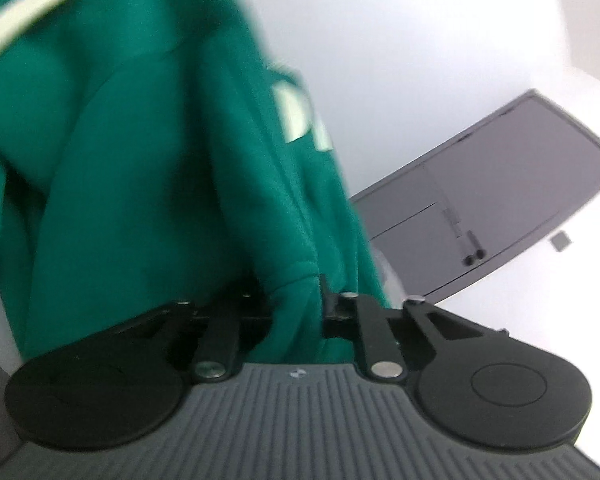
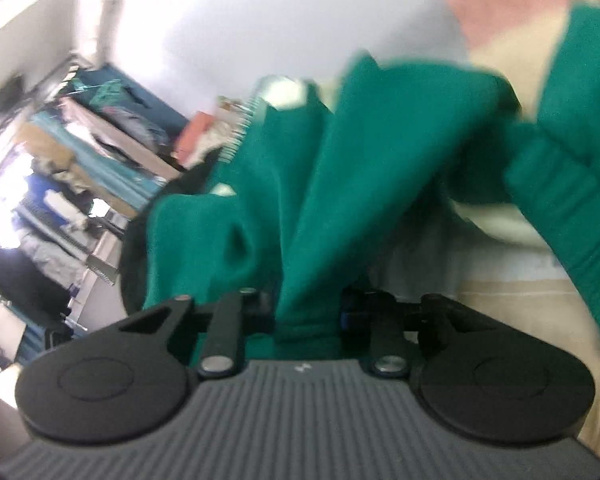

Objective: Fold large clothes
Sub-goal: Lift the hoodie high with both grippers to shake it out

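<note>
A green sweatshirt with white lettering and a pale collar hangs in front of my left gripper, which is shut on a bunched fold of its cloth. In the right wrist view the same green sweatshirt drapes away from my right gripper, which is shut on another fold. A ribbed green cuff hangs at the right. Both sets of fingertips are hidden by cloth. Both views are blurred.
A grey door and white walls stand behind the garment in the left wrist view. A cluttered clothes rack fills the left of the right wrist view. A beige surface with pale cloth lies at the lower right.
</note>
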Available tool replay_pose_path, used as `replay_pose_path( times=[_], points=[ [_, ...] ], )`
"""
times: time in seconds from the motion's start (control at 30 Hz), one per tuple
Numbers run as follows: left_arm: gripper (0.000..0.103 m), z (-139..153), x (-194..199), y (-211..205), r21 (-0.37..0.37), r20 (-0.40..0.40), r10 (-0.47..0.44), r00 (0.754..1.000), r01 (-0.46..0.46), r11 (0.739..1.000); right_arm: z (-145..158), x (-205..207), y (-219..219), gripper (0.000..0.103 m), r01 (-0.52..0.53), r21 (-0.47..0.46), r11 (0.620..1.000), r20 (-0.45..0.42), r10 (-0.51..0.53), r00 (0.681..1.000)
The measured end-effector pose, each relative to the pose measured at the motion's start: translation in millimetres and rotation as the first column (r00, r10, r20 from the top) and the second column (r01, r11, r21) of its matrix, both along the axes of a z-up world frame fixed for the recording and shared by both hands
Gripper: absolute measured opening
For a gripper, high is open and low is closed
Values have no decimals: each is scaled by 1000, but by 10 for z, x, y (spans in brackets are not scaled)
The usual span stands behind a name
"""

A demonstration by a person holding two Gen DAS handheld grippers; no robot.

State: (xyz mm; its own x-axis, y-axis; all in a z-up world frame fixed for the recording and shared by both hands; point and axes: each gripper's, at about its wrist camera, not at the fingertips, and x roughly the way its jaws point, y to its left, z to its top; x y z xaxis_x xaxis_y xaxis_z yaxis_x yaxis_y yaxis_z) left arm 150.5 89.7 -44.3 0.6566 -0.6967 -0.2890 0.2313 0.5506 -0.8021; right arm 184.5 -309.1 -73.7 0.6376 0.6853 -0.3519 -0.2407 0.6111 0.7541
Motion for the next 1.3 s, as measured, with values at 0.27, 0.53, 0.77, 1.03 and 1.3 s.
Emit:
replay_pose_path(
  times=[0.27, 0.53, 0.77, 1.03, 1.3],
  points=[
    [13, 699, -869, 223, -84, 273, 40, 961, -18, 996, 717, -787, -76, 27, -37, 82, 996, 284, 12, 959],
    [12, 1202, -1647, 239, -78, 413, 32, 910, 1, 997, 1400, -1194, -207, 26, -5, 81, 997, 427, -30, 904],
    [12, 1828, -1967, 249, -128, 460, 86, 884, -30, 991, 2282, -1317, -226, 26, 7, -16, 1000, 545, 3, 838],
    [12, 3154, -2222, 522, -126, 552, 125, 824, -66, 990, 3390, -1258, -65, 26, 19, -46, 999, 626, 14, 779],
    [12, 4775, -2300, 531, -84, 686, 119, 718, -84, 993, 4578, -1423, -115, 27, 51, 9, 999, 759, -40, 650]
  ],
)
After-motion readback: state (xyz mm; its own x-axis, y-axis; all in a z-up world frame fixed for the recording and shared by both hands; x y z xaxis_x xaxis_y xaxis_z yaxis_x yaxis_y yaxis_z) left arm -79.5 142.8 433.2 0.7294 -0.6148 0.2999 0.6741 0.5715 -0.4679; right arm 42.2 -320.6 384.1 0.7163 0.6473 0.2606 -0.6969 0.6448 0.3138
